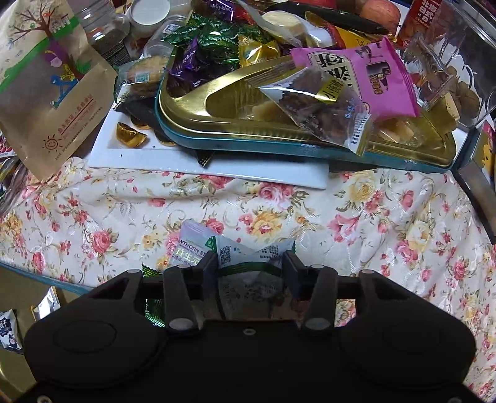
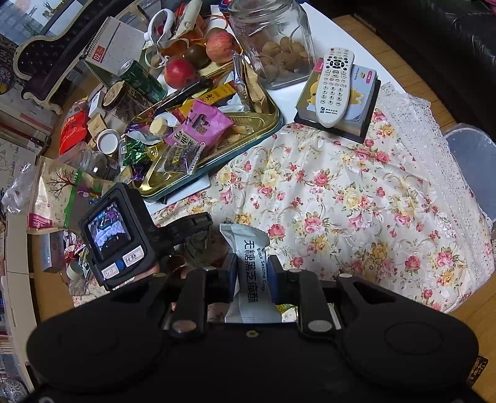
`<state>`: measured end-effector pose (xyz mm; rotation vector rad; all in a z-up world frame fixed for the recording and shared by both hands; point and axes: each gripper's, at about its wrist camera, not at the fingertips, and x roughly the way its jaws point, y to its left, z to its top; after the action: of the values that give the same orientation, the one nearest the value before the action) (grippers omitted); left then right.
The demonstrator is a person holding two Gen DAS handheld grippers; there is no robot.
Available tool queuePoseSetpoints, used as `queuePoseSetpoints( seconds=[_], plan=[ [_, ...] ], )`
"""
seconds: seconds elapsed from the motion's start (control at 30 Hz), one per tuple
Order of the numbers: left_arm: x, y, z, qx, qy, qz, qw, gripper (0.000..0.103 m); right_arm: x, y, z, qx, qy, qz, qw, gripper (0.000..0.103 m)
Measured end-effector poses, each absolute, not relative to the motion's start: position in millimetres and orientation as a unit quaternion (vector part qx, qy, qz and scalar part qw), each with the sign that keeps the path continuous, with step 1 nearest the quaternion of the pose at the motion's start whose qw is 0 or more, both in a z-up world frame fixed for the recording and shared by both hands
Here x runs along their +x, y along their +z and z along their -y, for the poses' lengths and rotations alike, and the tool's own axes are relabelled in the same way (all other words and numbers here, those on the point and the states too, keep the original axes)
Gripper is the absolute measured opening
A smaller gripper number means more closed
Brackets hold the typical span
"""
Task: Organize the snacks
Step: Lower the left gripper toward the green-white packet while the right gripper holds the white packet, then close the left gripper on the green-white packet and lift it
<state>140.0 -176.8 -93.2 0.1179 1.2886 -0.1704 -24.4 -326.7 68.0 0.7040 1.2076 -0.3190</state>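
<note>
My left gripper (image 1: 249, 263) is shut on a white-and-green snack packet (image 1: 248, 251), with a hawthorn packet (image 1: 190, 245) lying under it on the floral cloth. Ahead stands the gold tray (image 1: 192, 105) with teal rim, holding a pink packet (image 1: 369, 74), a clear packet of dark snacks (image 1: 313, 102) and green and purple candies (image 1: 204, 43). My right gripper (image 2: 251, 272) is shut on a white black-sesame-crisp packet (image 2: 248, 260), held above the cloth. The tray (image 2: 266, 124) lies up and left of it. The left gripper's camera body (image 2: 114, 235) shows at the left.
A kraft paper bag (image 1: 49, 86) and jars (image 1: 105, 28) stand left of the tray; a white board (image 1: 198, 161) lies under it. A glass jar of walnuts (image 2: 276, 43), apples (image 2: 179, 71), a remote (image 2: 334, 83) on a box, and a calendar (image 2: 111, 46) crowd the table's far side.
</note>
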Motion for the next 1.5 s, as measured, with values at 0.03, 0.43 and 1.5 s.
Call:
queuePoseSetpoints(
  seconds=[0.03, 0.43, 1.5],
  plan=[
    [140, -93, 178, 0.056, -0.082, -0.6, 0.794, 0.053, -24, 67, 326, 0.321, -0.147, -0.554, 0.754, 0.022],
    [134, -72, 167, 0.01, -0.108, -0.631, 0.768, 0.012, -20, 63, 326, 0.316, -0.158, -0.562, 0.748, 0.022],
    [125, -91, 184, 0.039, -0.133, -0.605, 0.784, 0.06, -15, 49, 319, 0.293, -0.159, -0.587, 0.737, 0.022]
  ],
)
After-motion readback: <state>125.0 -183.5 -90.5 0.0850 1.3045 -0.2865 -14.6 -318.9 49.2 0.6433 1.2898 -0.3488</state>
